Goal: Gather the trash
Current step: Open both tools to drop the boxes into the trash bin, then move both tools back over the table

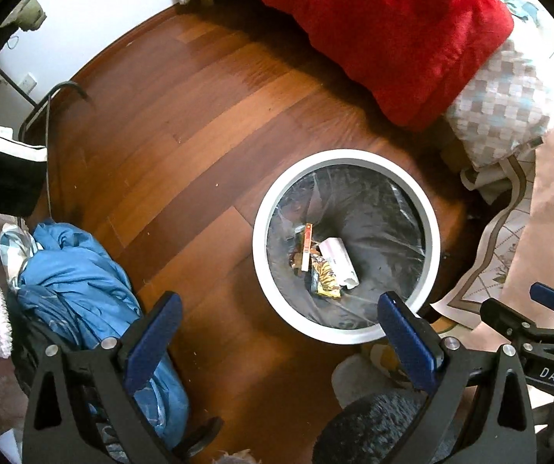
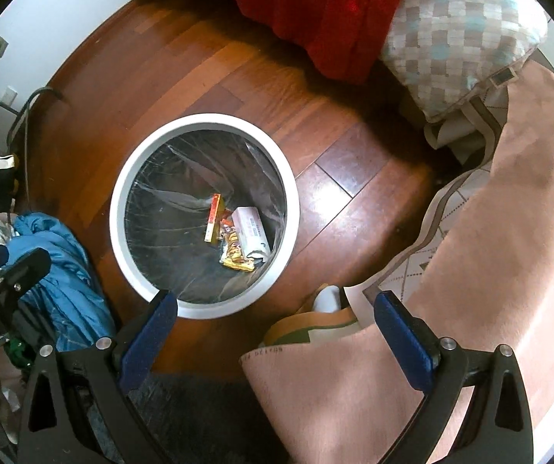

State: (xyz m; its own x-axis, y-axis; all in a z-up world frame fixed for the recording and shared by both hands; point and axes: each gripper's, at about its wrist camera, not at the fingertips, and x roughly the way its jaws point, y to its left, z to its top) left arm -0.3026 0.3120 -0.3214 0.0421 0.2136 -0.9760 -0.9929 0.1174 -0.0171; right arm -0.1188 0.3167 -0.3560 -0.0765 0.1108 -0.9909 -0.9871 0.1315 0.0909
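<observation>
A round white bin (image 1: 348, 154) with a clear liner stands on the wooden floor. At its bottom lie a slim orange box (image 1: 307, 245), a white and pink carton (image 1: 337, 261) and a yellow wrapper (image 1: 325, 282). My left gripper (image 1: 279, 303) hangs open above the bin's near left rim with nothing between its fingers. In the right wrist view the same bin (image 2: 116, 212) holds the orange box (image 2: 214, 222), carton (image 2: 252, 234) and wrapper (image 2: 234, 257). My right gripper (image 2: 277, 301) is open and empty over the bin's near right side.
A blue garment pile (image 1: 76, 270) lies left of the bin. A bed with a red blanket (image 1: 393, 38) and checked bedding (image 1: 501, 108) borders the far side. A pink rug (image 2: 470, 270) curls up at the right, with a slipper (image 2: 327, 297) by its edge.
</observation>
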